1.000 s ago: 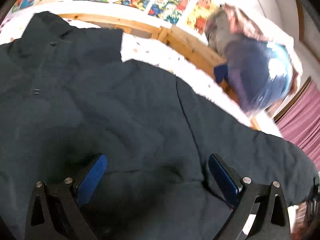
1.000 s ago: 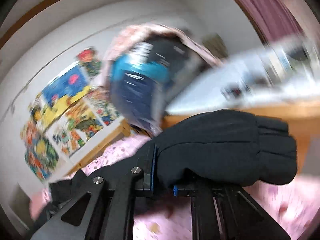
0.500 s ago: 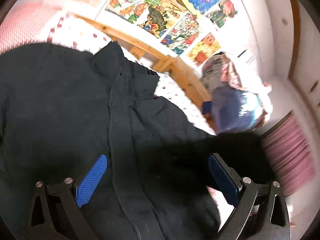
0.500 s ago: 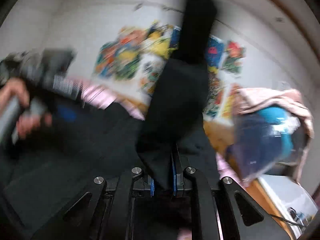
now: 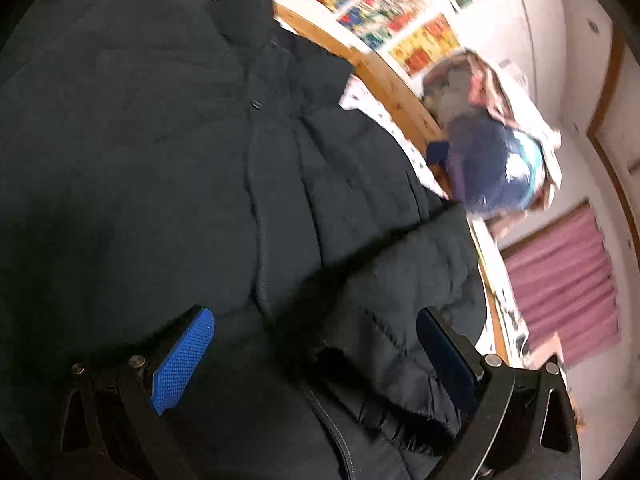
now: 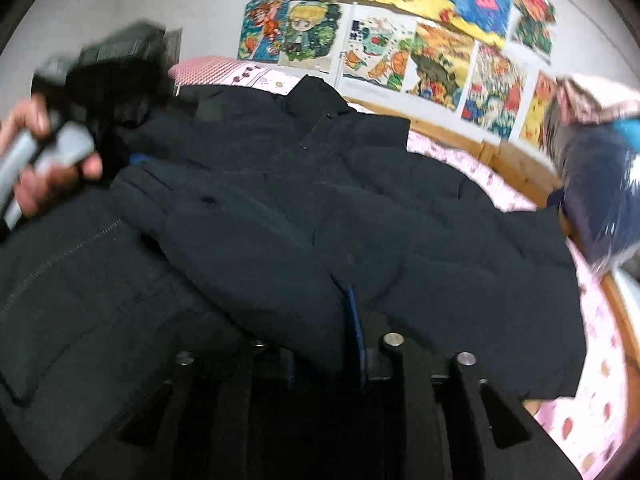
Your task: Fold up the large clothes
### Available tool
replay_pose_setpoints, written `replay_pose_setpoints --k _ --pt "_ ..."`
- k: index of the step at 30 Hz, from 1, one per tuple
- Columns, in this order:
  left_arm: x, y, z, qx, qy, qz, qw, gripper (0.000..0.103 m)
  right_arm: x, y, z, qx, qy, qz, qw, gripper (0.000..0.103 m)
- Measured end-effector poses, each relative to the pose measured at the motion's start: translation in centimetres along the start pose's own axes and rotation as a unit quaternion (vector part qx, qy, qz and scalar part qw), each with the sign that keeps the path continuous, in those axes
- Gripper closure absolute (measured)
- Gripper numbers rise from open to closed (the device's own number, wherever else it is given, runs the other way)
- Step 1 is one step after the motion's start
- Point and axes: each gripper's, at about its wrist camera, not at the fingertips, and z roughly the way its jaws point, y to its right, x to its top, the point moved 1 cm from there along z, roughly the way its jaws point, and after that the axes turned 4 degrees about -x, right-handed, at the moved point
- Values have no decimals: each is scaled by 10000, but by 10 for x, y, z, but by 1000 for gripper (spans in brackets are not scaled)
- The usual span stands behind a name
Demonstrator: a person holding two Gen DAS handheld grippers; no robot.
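Jacket sleeve is pinched between the clenched jaws of the right gripper and runs from them toward ten o'clock across the jacket's front. The left gripper hangs over the jacket with its jaws spread wide and nothing between them, its blue pads either side of the folded sleeve cuff. No brand or writing can be read. The jacket is dark navy, quilted and puffy, zipped and snapped down the front, lying spread on a pink-patterned bed, collar toward twelve o'clock. Colourful drawings cover the wall beyond.
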Motion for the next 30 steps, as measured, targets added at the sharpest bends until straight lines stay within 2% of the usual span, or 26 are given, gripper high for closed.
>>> replay_pose_setpoints --k 1,2,4,5,6,7,9,13,14,15,18,21,26,30 --pt "-1 1 3 -44 -78 58 9999 26 -7 2 -2 73 -19 129 9999 71" --pt "-2 2 8 -62 -179 92 9998 41 -15 3 -5 121 -24 249 9996 66" --pt "-3 3 10 30 -213 167 9996 44 -28 5 -13 176 26 423 9989 61" --pt "-3 5 10 17 -224 195 9996 52 -35 7 -14 207 56 493 9986 58" --pt "-2 7 10 -11 -230 230 9995 65 -41 10 -15 223 83 567 9981 56" --pt "-2 9 8 3 -217 272 9994 70 -41 12 -11 227 91 609 9978 54" --pt "-1 19 3 181 -91 469 9987 89 -38 18 -4 203 77 676 9975 51" --pt "-1 48 -13 814 210 1046 9910 90 -34 26 -3 163 98 841 9963 44" --pt "0 58 -18 961 312 1244 9871 97 -30 29 -1 166 118 872 9960 41" --pt "1 71 -26 1169 483 1495 9806 97 -33 30 -9 177 170 906 9956 39" --pt "8 96 -49 1427 908 1915 9668 97 -27 40 -20 91 399 960 9945 30" --pt "20 108 -75 1707 1275 2142 9533 97 -21 52 -34 -11 687 1132 9912 25" --pt "36 96 -115 2404 1692 2234 9293 97 -1 73 -34 -401 821 1282 9875 24" --pt "52 64 -137 2865 1879 1908 9199 97 19 88 -12 -487 726 1449 9856 24"
